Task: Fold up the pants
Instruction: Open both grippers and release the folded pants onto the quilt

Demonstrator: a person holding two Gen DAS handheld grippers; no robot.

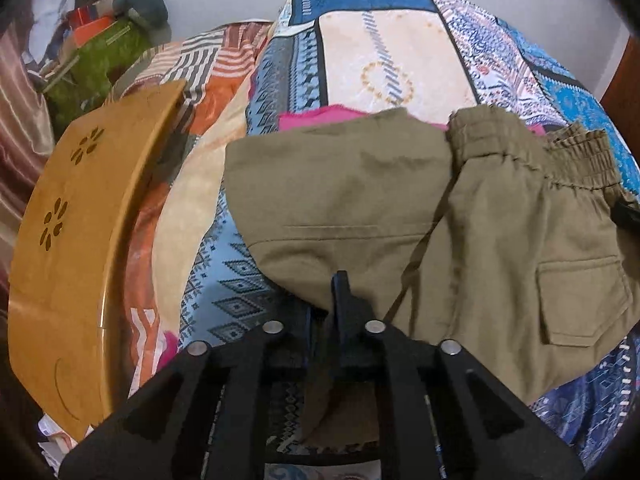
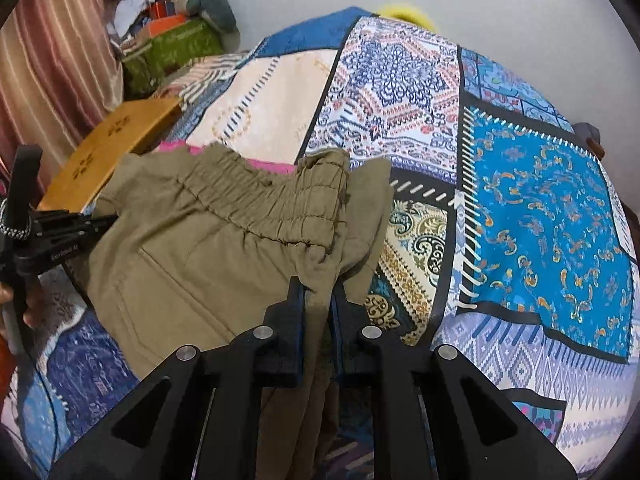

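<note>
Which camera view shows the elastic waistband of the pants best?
The right wrist view: the gathered waistband runs across the middle, nearly whole. The left wrist view shows it only at the upper right, smaller and near the edge.

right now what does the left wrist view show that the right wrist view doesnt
Only the left wrist view shows the flap pocket on the pants and the drawstring trailing across them. Only the right wrist view shows the left gripper from outside, a hand holding it, and the yellow object behind the bed. Both show the khaki pants, pink cloth, wooden board, patchwork bedspread and green box.
</note>
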